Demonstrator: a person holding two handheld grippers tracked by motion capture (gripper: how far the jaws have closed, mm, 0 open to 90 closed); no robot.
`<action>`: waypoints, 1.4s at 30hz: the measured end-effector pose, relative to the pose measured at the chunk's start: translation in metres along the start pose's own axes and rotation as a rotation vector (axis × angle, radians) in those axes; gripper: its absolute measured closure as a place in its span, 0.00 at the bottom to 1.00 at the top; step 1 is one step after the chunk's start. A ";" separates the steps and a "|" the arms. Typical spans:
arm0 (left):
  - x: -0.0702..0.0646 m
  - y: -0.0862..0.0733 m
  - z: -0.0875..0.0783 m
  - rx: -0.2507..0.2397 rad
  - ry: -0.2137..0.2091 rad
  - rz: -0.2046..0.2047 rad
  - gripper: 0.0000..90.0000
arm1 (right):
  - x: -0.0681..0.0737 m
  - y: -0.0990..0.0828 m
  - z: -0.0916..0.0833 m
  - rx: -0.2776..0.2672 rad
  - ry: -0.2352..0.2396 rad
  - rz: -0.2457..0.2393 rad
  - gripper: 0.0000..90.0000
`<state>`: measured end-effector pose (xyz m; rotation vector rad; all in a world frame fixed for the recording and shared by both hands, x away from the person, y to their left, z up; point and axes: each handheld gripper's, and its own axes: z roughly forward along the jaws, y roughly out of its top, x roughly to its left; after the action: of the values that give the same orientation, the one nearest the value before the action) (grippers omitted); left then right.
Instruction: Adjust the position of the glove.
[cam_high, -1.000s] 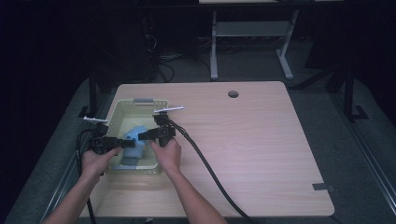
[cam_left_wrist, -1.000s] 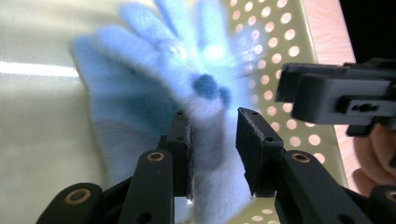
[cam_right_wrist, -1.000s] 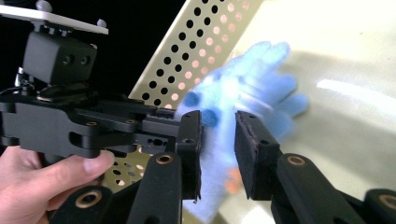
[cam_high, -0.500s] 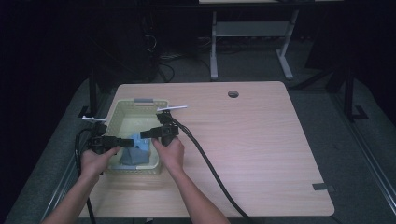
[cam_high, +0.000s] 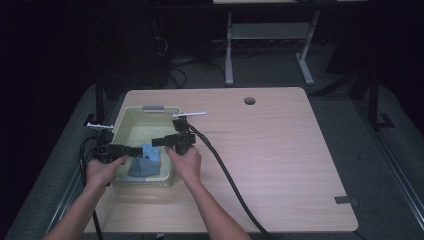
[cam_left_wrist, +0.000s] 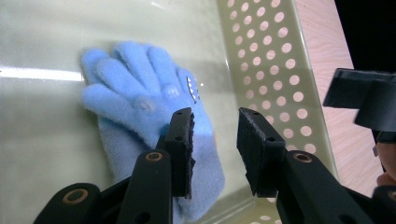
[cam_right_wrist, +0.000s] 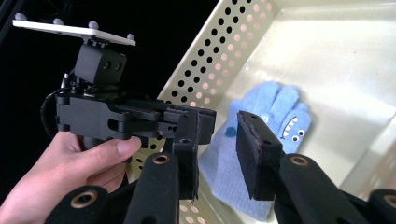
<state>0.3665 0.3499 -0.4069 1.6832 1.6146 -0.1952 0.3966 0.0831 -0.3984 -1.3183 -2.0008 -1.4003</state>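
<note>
Your left hand (cam_high: 102, 170) sits at the near left of the surface (cam_high: 280, 165), by the basket's left wall. It holds the left gripper (cam_left_wrist: 215, 140), jaws released, with a clear gap between the pads and nothing in it.

Your right hand (cam_high: 186, 162) sits at the basket's near right corner. It holds the right gripper (cam_right_wrist: 217, 140), jaws released, the gap empty. Its cable (cam_high: 225, 175) runs back across the surface to the near edge.

The pale perforated basket (cam_high: 125, 122) stands on the left part of the surface, near the left edge, with a grey handle on its far rim.

The blue glove (cam_high: 146, 161) lies flat on the basket floor, toward the near end, fingers spread. In the left gripper view the glove (cam_left_wrist: 149, 116) lies below and to the left of the jaws; whether the left pad touches it cannot be told. In the right gripper view the glove (cam_right_wrist: 275, 116) shows a toothed face print on its back, and the left gripper (cam_right_wrist: 140, 119) reaches in over the perforated wall.

A round hole (cam_high: 249, 100) sits near the far edge of the surface.
</note>
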 end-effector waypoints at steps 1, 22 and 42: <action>0.000 0.000 0.000 0.000 0.000 0.000 0.73 | 0.000 0.000 0.000 0.000 0.000 0.000 0.76; 0.007 0.002 0.004 0.038 0.091 -0.026 0.72 | -0.014 -0.003 -0.054 -0.058 0.027 0.001 0.72; -0.001 0.012 0.031 0.321 0.182 0.004 0.81 | -0.034 -0.010 -0.098 -0.122 0.021 0.014 0.70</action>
<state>0.3897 0.3311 -0.4227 1.9953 1.7871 -0.3215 0.3851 -0.0193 -0.3845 -1.3590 -1.9160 -1.5451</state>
